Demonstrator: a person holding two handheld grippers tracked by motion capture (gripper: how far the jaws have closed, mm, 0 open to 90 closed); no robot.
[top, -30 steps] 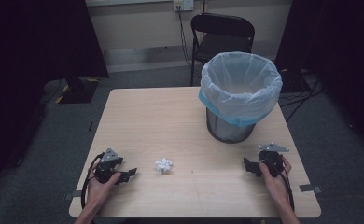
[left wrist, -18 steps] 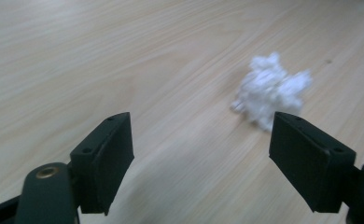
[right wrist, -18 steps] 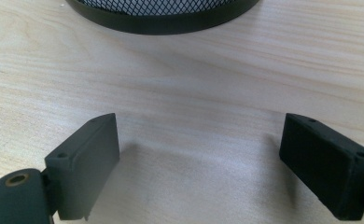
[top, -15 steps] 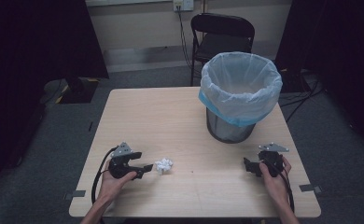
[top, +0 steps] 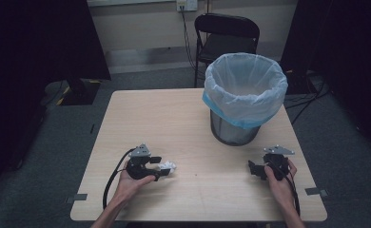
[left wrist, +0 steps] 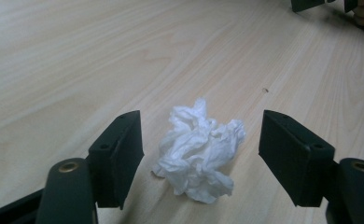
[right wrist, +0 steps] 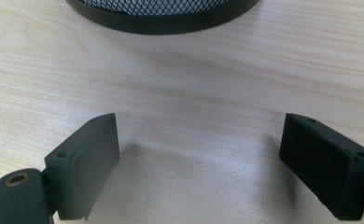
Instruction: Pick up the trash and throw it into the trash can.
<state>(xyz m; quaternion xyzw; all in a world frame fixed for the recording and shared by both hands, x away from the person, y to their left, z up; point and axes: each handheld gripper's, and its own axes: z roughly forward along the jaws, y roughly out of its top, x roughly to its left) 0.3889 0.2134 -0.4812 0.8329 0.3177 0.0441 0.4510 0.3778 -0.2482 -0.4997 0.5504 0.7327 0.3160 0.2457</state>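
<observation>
Overhead: we see a light wooden table (top: 183, 118) with a person's forearms reaching in from its near edge, one black two-finger gripper in each hand.
Paper: a crumpled ball of white tissue paper (left wrist: 199, 149) lies on the table near its front edge, left of centre.
Left gripper: we find the left gripper (left wrist: 199, 154) low over the table, its fingers wide apart with the paper ball between them, touching neither; the ball sits a little nearer the left finger (left wrist: 119, 151), and the spread looks set to close on it.
Bin: a round black mesh wastebasket lined with a pale blue plastic bag (top: 244, 90) stands toward the table's far right, well apart from the paper, likely where the ball belongs.
Right gripper: we see the right gripper (top: 257, 170) resting by the table's front right corner, fingers wide with only bare wood between them, the wastebasket's base just ahead; we judge it parked out of the way.
</observation>
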